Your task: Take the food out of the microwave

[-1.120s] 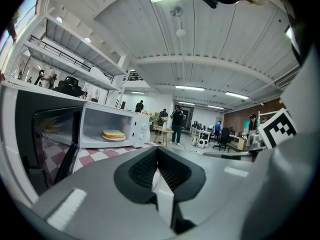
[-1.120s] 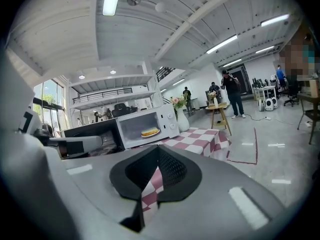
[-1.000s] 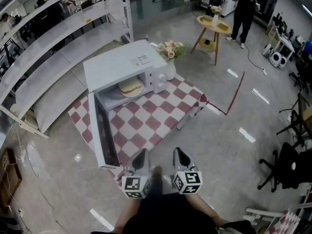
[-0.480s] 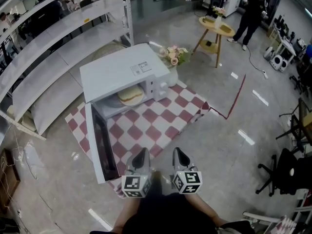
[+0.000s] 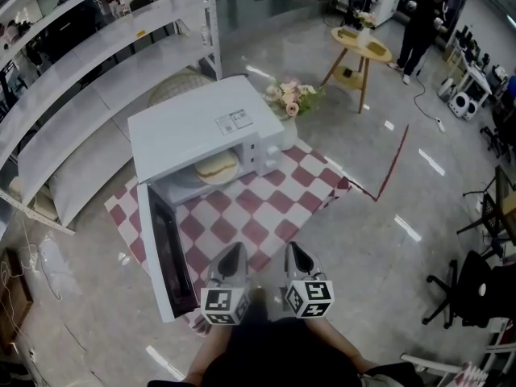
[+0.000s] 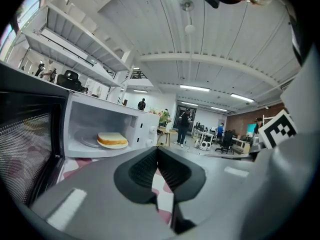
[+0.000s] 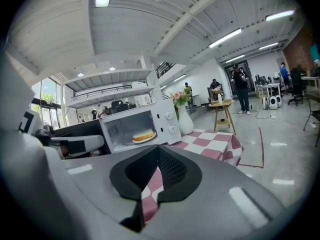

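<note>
Left claw (image 5: 234, 253) and right claw (image 5: 296, 251), both clenched and empty, point toward the checkered counter (image 5: 270, 210), where a sandwich (image 5: 216, 166) sits inside the open-doored microwave (image 5: 193, 123).

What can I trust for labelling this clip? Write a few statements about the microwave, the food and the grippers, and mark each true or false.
1. The door of the microwave stands open. True.
2. The food lies on the checked cloth outside the microwave. False: it sits on a plate inside the microwave.
3. The left gripper is shut with nothing between its jaws. True.
4. The right gripper holds the plate. False: its jaws are shut on nothing, short of the microwave.
5. A vase of flowers stands beside the microwave. True.
</note>
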Action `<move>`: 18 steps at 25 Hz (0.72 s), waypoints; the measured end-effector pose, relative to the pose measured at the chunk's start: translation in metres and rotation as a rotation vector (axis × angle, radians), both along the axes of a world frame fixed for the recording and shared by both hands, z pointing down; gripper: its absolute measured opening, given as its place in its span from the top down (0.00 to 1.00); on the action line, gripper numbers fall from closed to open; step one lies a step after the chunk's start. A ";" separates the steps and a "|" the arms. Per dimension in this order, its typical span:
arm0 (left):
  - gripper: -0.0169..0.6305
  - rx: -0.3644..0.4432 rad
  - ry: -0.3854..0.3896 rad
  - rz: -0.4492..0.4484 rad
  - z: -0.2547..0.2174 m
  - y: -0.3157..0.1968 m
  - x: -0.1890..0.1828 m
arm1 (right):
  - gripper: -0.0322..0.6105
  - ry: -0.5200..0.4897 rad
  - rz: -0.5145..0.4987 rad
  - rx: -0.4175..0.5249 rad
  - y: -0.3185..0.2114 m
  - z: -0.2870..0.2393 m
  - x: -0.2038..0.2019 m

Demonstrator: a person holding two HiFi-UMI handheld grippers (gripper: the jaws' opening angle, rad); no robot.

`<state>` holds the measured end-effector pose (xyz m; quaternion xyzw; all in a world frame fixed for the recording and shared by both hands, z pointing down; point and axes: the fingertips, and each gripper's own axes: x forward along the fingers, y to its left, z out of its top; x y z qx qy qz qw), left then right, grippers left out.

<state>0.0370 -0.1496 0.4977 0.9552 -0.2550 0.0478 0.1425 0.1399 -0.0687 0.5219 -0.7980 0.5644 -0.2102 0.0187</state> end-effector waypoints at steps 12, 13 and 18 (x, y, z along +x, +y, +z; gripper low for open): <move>0.96 0.006 0.021 0.009 0.000 -0.021 0.008 | 0.95 0.016 0.009 0.010 -0.023 -0.003 0.010; 0.96 0.002 0.020 0.007 0.002 -0.022 0.008 | 0.95 0.010 0.007 0.010 -0.024 -0.002 0.009; 0.96 0.009 0.024 0.003 0.003 -0.027 0.007 | 0.95 0.013 0.006 0.021 -0.027 -0.007 0.008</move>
